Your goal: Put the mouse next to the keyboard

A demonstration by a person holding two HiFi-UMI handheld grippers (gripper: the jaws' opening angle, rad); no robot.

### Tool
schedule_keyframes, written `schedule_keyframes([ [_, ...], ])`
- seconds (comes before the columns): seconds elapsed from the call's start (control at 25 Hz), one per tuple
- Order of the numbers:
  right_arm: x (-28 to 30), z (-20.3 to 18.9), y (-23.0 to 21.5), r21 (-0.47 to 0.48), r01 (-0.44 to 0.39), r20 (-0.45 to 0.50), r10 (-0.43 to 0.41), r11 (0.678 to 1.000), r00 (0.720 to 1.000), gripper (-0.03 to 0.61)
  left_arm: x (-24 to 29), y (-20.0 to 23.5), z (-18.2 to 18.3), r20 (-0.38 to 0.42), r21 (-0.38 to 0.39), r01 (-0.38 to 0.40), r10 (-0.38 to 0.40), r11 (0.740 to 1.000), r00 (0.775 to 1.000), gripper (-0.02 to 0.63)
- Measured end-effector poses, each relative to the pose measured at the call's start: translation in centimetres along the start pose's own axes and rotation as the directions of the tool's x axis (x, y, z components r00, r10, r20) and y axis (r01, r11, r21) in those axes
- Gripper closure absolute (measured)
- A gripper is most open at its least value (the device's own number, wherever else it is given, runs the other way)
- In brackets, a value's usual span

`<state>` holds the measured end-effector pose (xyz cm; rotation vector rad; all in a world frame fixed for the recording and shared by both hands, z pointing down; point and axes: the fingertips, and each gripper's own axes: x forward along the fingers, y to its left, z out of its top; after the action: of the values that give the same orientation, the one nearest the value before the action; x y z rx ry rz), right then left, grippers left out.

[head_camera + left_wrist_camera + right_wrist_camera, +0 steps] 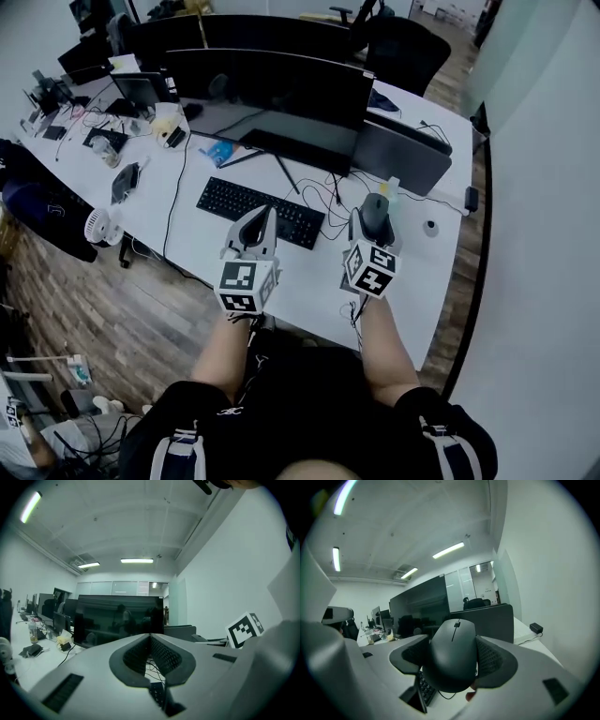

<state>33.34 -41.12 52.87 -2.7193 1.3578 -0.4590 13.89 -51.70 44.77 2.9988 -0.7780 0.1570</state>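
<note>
Two grippers show from above; what is each one doing?

Left gripper (266, 214) hovers over the near edge of the keyboard (225, 198), its jaws pressed together at the tips with nothing between them. Its own view confirms this: the left gripper (150, 638) is clenched and empty, facing a dark monitor (119, 616).

And the right one?

Right gripper (375, 221) grasps the mouse (377, 210). In its own view the dark mouse (452, 656) sits squarely between the jaws, scroll wheel pointing away, with a ridged pad (491, 658) pressed against each side.

Where is the mouse compared with the keyboard?

It is off to the right of the keyboard's right end, near but not touching, with a loose tangle of cables (333, 199) lying between them on the white desk (309, 281). In the right gripper view a corner of the keyboard (424, 686) shows below and to the left of the mouse, so the mouse seems held just clear of the desk.

What else is on the desk?

A wide dark monitor (272, 89) stands behind the keyboard, and the person's arms reach forward from the bottom of the overhead picture.
</note>
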Motion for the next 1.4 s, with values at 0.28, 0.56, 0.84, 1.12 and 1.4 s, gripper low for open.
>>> schedule_keyframes([
  [0.28, 3.1, -6.8, -0.9, -0.002, 0.118, -0.154, -0.117, 0.993, 0.981, 0.25, 2.4, 2.1, -0.3, -0.009, 0.0, 0.087, -0.087, 0.996, 0.996, 0.601],
  [0.56, 4.4, -16.0, -1.5, -0.009, 0.193, -0.356, -0.183, 0.981, 0.916, 0.25, 3.8, 4.2, -1.3, -0.02, -0.024, 0.14, -0.141, 0.99, 0.99, 0.601],
  [0.84, 4.6, -21.7, -2.6, -0.049, 0.235, -0.507, -0.227, 0.971, 0.831, 0.25, 4.4, 5.3, -2.1, -0.031, -0.035, 0.158, -0.159, 0.987, 0.987, 0.601],
  [1.12, 4.8, -23.8, -2.8, -0.076, 0.227, -0.561, -0.23, 0.971, 0.795, 0.249, 4.0, 6.1, -1.7, -0.031, -0.029, 0.158, -0.159, 0.987, 0.987, 0.601],
  [1.4, 4.1, -24.1, -3.4, -0.153, 0.245, -0.585, -0.287, 0.957, 0.758, 0.238, 3.8, 6.2, -0.5, -0.016, -0.001, 0.172, -0.172, 0.985, 0.985, 0.601],
])
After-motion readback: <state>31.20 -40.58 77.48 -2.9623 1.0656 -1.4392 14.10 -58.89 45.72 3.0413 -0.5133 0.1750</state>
